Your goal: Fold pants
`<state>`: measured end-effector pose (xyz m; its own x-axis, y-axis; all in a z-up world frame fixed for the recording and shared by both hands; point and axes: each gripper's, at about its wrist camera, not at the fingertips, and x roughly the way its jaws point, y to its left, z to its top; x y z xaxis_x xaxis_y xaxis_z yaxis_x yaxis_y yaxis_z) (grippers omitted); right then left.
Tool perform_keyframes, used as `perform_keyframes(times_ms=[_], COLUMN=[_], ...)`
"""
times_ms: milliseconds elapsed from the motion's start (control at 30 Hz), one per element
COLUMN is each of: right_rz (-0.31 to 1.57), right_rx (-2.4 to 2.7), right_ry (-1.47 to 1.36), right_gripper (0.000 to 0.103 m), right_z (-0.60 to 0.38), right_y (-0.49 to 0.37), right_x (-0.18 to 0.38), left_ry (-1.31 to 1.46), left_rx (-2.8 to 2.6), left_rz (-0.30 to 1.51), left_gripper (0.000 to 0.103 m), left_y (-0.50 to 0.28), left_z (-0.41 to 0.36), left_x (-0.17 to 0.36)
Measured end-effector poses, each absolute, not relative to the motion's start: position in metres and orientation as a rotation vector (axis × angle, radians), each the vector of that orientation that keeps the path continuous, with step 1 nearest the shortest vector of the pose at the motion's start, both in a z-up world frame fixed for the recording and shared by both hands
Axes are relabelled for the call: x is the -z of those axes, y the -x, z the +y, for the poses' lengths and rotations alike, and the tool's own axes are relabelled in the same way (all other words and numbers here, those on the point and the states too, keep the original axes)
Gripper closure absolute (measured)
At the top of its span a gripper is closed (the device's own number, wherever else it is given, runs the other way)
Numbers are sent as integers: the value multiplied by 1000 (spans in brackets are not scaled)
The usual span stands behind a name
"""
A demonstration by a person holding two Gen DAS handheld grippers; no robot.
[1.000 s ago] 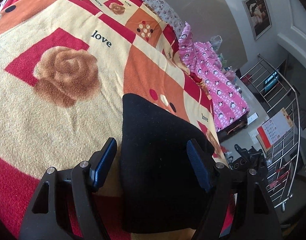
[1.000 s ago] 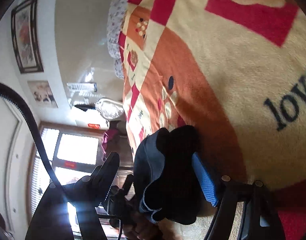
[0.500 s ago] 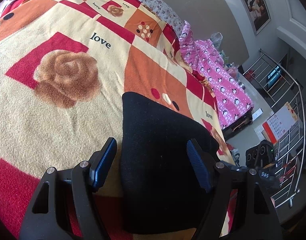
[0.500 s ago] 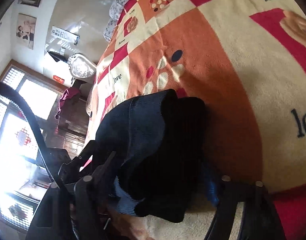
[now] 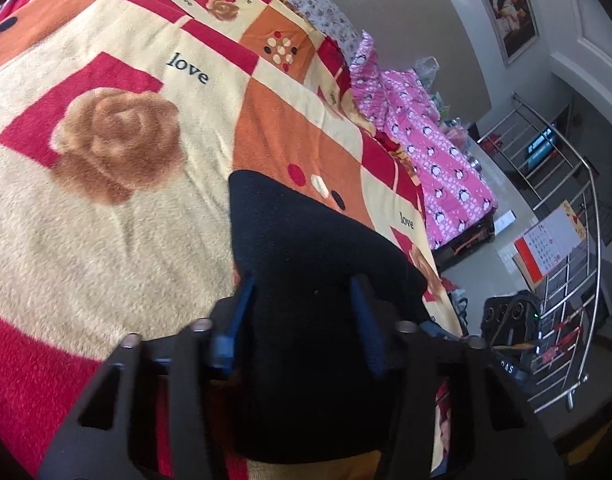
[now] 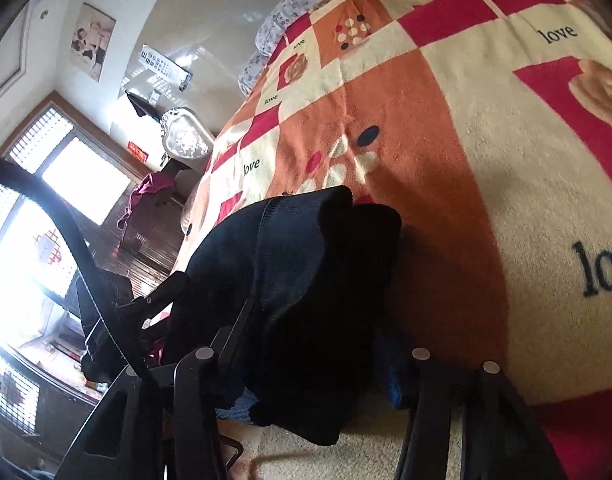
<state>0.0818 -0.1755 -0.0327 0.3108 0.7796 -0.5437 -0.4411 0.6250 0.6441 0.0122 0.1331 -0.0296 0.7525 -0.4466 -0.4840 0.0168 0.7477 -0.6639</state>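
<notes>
The black pants (image 5: 306,272) lie folded on the patterned bed blanket (image 5: 105,208). My left gripper (image 5: 301,320) is closed on the near edge of the pants, its blue fingers (image 5: 364,320) pressed into the cloth on both sides. In the right wrist view the pants (image 6: 306,280) are bunched in layers with a ribbed waistband showing. My right gripper (image 6: 318,340) is closed on that bunch; its fingertips are mostly buried in the fabric.
The blanket (image 6: 466,160) covers the bed, with floral pillows (image 5: 306,4) at its head. A pink penguin-print cloth (image 5: 434,152) hangs off the right side, and a metal rack (image 5: 562,264) stands beyond. A bright window (image 6: 33,240) and the other gripper's frame (image 6: 153,296) are at the left.
Both grippers have closed from wide open onto the pants. The right gripper has swung up, so more of the bed and the bunched pants now show.
</notes>
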Motion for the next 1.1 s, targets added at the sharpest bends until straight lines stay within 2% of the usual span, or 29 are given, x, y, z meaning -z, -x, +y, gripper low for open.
perform_keyframes(times_ms=[100,300,533,633,667,700,833,933,1067,1100], right_rz=[900,866,959,946,932,958,882,751,792,811], right_rx=[-843,-851,-870,-882,-881,-869,-873,-834,-793,-784], right_ry=[-340,-293,-336,-299,-290,-306,-414,-520,-635,-661], right_gripper=[66,67,67,63,53,49,47,47,46,46], right_z=[-171,-169,-165,-163,-164,-166,-188,-214,-229,-231], right_y=[-76,-108,-189,-202,-201,-203,-204,-203,-214,-217], right_x=[21,-11,5,16,24,32,24,15,25,28], left_ry=[615,563,502,496,514,512,474,464,500,505], left_rx=[238,251,213,223,215,206,202,201,188,170], left_rz=[667,710,725,697,705,700,684,662,555,517], left_gripper=[77,78,77,65,54,47,46,46,45,40], left_y=[-10,-62,-110,-111,-112,-112,-111,-109,-99,-95], left_z=[124,122,118,119,121,122,117,116,126,129], left_x=[15,-1,8,17,17,17,13,10,1,-3])
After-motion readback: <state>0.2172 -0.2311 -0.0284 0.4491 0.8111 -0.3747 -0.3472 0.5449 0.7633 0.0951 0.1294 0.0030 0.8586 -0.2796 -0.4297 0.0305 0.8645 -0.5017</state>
